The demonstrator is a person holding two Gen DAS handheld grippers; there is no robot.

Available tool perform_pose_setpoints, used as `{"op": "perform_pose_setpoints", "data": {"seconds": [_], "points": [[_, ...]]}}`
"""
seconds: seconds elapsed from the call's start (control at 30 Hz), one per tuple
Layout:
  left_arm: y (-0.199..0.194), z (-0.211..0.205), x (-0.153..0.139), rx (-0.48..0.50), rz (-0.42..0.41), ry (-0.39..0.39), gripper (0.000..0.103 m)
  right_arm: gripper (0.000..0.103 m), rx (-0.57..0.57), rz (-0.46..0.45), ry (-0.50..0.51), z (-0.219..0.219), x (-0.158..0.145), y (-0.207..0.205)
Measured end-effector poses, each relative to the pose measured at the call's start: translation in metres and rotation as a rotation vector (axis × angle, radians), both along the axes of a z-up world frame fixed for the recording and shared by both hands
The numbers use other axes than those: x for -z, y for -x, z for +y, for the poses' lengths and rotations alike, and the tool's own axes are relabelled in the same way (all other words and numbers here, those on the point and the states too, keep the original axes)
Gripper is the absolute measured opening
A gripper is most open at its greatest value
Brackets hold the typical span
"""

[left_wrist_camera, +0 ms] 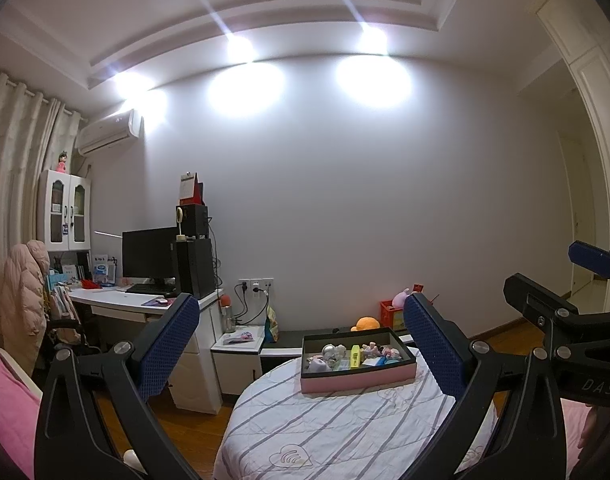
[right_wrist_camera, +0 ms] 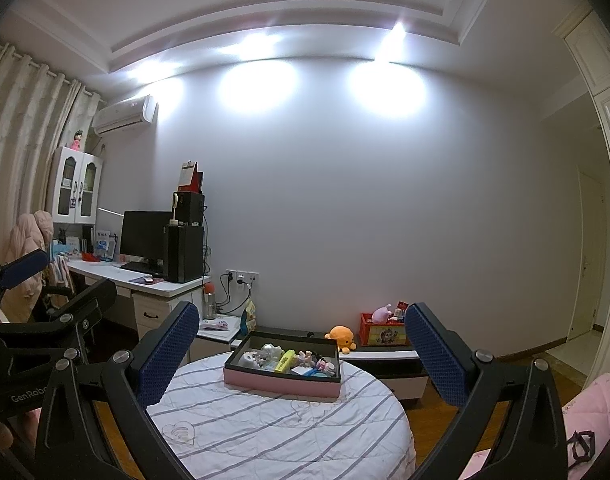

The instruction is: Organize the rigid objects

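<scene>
A shallow box (left_wrist_camera: 357,380) (right_wrist_camera: 281,380) with pink sides and a dark rim sits at the far part of a round table with a striped white cloth (left_wrist_camera: 337,432) (right_wrist_camera: 273,428). Inside lie several small items, among them a yellow marker (left_wrist_camera: 356,356) (right_wrist_camera: 285,360), a silvery round piece (left_wrist_camera: 330,351) and pink figures (right_wrist_camera: 325,366). My left gripper (left_wrist_camera: 301,344) is open and raised well in front of the box, holding nothing. My right gripper (right_wrist_camera: 301,348) is open too, also short of the box and empty. Each view catches the other gripper at its edge.
A white desk (left_wrist_camera: 117,304) with a monitor and a black computer tower stands at the left, a chair with a pink coat beside it. A low bench (right_wrist_camera: 385,356) behind the table carries an orange plush and a red toy box. Pink bedding borders both sides.
</scene>
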State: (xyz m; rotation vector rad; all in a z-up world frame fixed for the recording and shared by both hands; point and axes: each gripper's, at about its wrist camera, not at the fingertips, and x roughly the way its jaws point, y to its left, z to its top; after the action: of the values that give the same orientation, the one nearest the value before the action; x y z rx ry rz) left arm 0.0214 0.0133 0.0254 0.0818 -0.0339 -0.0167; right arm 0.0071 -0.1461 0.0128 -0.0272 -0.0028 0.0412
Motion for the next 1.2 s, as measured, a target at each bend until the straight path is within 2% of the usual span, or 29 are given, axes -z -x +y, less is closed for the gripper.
{"op": "perform_pose_setpoints", "data": {"seconds": [1.2], "points": [[0.0042,0.0054,-0.0002,0.010,0.004,0.000,0.103,0.103,0.011,0.012,0.011,0.0005,-0.0009,-0.0019]]}}
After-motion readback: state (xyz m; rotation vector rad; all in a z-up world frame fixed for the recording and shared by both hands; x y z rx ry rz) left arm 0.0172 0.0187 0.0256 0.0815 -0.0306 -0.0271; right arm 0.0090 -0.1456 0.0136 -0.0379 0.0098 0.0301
